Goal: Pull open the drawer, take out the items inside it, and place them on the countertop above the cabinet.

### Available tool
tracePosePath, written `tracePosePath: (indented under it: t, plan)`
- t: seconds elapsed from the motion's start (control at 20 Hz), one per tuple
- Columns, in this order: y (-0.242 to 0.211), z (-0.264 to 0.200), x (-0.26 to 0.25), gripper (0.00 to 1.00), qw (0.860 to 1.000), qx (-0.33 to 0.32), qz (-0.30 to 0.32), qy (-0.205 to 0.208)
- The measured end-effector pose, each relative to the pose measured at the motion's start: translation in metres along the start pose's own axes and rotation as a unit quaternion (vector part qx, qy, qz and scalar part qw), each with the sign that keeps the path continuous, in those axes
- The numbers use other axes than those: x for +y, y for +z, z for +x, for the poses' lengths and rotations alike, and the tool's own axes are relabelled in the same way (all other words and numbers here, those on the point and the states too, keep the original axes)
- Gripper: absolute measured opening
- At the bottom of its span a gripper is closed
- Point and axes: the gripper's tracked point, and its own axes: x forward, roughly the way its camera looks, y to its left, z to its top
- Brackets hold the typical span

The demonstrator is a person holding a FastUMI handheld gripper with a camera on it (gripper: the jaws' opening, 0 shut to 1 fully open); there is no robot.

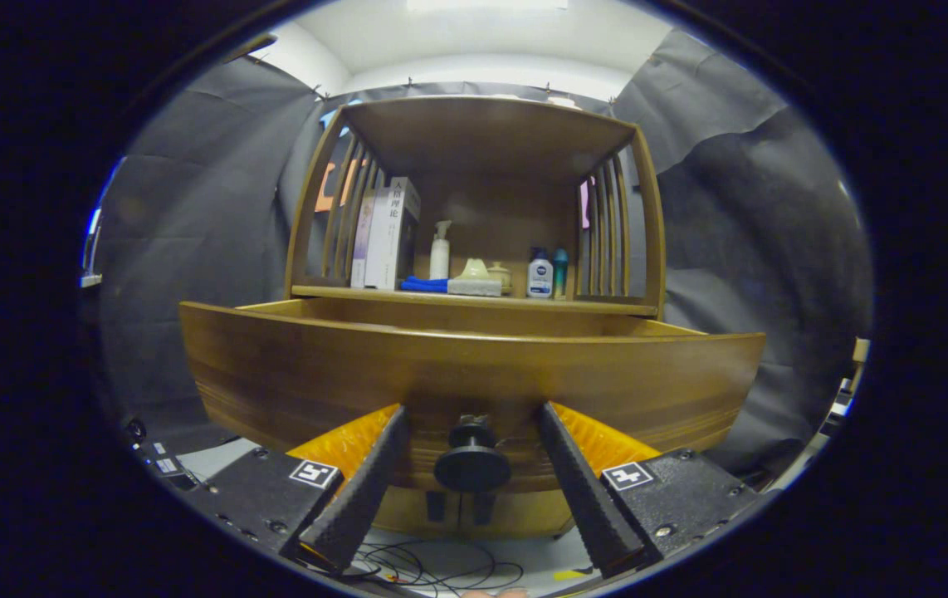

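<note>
The wooden drawer [291,374] stands pulled out toward me, its curved front panel just ahead of the fingers. Its inside is hidden behind that front panel. A dark round knob [472,467] sticks out of the panel's lower middle. My gripper [471,411] is open, with one finger on each side of the knob and a gap between each finger and the knob. The fingertips [395,419] reach up to the drawer front. Above and behind the drawer lies the cabinet's countertop [607,306], under a wooden shelf frame.
On the countertop stand books [387,237] at the left, a white pump bottle [439,253], a blue cloth [424,285], a pale box with small jars [478,282], and two small bottles [542,274] at the right. Slatted side walls [615,232] flank them. Cables [432,573] lie on the floor below.
</note>
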Motion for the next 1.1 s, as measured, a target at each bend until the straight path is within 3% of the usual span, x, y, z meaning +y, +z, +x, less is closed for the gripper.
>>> tracePosePath:
  t: [1.1]
  plan:
    - [0.018, 0.059, 0.003, 1.0, 0.999, 0.033, 0.017, 0.003]
